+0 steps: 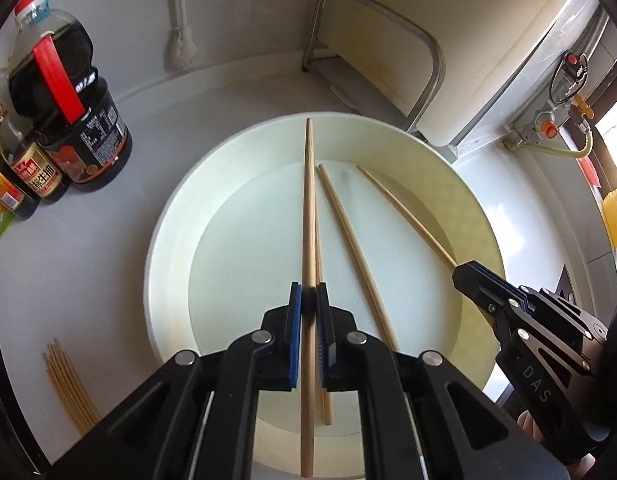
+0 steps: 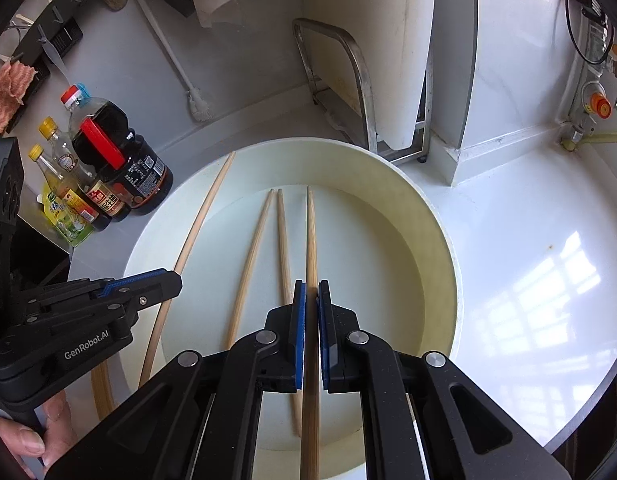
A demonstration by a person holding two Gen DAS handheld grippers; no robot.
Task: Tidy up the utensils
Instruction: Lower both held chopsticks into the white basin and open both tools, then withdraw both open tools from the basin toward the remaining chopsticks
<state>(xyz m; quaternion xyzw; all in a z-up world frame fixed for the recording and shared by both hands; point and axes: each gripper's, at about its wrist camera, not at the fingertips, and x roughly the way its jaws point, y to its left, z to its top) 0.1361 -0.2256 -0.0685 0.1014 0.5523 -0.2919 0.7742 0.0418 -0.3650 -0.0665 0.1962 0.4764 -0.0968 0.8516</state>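
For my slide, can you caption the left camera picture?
Left tool pinches one chopstick above a white basin.

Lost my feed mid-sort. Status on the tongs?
Left tongs shut on one chopstick. Right tongs shut on another. Two chopsticks loose in basin. Nothing blocking.

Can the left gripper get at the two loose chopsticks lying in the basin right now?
Probably not yet. The left gripper is shut on a chopstick, so its jaws are occupied. The two loose chopsticks in the basin lie uncovered nearby.
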